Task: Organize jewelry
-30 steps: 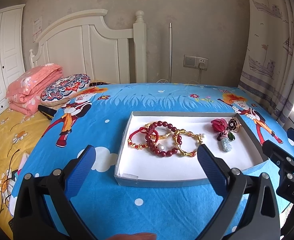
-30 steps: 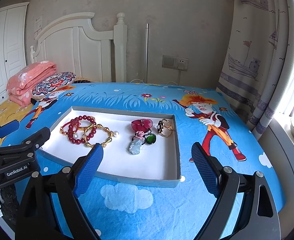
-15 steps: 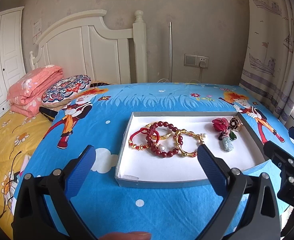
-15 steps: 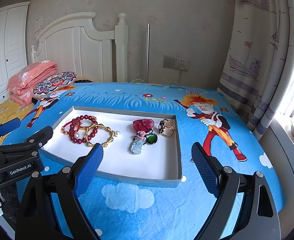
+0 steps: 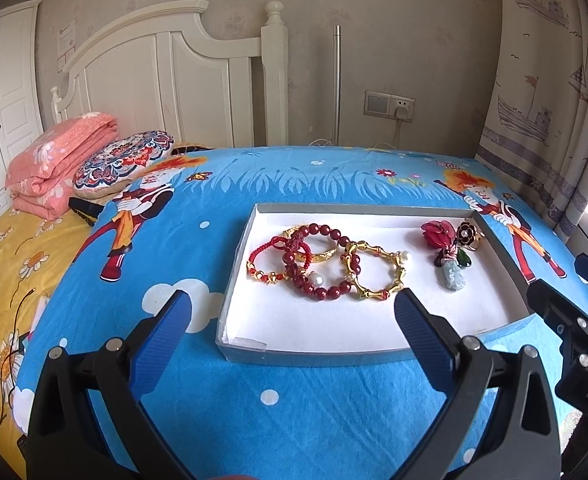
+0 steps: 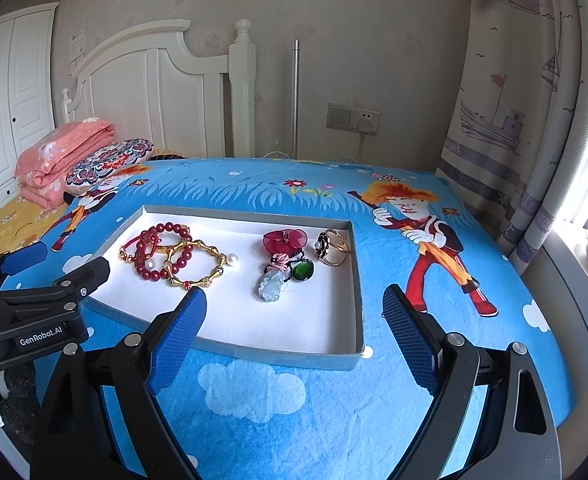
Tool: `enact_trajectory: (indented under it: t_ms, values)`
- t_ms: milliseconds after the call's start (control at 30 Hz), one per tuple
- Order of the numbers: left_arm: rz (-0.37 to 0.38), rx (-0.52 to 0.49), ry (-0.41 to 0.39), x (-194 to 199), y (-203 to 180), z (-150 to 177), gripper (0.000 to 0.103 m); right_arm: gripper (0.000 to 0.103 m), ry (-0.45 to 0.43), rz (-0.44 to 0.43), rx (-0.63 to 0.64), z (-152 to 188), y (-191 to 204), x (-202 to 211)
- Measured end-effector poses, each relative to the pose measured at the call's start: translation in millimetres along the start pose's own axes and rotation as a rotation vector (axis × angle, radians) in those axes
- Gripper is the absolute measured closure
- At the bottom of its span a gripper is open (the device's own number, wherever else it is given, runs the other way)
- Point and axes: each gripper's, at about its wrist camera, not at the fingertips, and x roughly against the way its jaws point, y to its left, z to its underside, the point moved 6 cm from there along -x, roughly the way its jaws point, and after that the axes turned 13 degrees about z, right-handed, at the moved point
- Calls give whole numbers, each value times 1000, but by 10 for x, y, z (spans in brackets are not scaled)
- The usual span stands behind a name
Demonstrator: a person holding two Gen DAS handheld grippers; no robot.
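A shallow grey tray [image 5: 313, 356] [image 6: 355, 280] with a white floor lies on the blue cartoon bedspread. Its left part holds overlapping bracelets: a dark red bead bracelet [image 5: 321, 290] [image 6: 150, 270], a thin red and gold one [image 5: 260, 270], and a gold bamboo bangle [image 5: 377, 292] [image 6: 206, 280]. To the right lie a red flower pendant with a pale jade charm [image 5: 451, 276] [image 6: 272, 286] and a gold ring with a black flower [image 6: 331, 248]. My left gripper [image 5: 294, 312] hovers open before the tray's near edge. My right gripper [image 6: 294, 308] stands open above the tray's near right corner. Both hold nothing.
A white headboard [image 5: 166, 80] stands at the back left, with a folded pink quilt [image 5: 58, 164] and a patterned cushion [image 5: 122, 160] before it. A curtain [image 6: 513, 120] hangs at the right. Blue bedspread [image 6: 433, 380] surrounds the tray.
Both views have shifted slightly, with the tray sitting a little lower and nearer. The jewelry has not moved and both grippers stay open.
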Motion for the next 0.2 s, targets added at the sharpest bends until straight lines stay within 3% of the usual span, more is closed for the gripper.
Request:
enact_trajectory:
  t_ms: [100, 200]
  values:
    - [-22, 27, -11, 36, 203, -41, 5, 19, 15, 19, -15, -40, -214, -119]
    - [-35, 89, -20, 65, 590, -141, 5, 19, 58, 79, -69, -118, -708, -359]
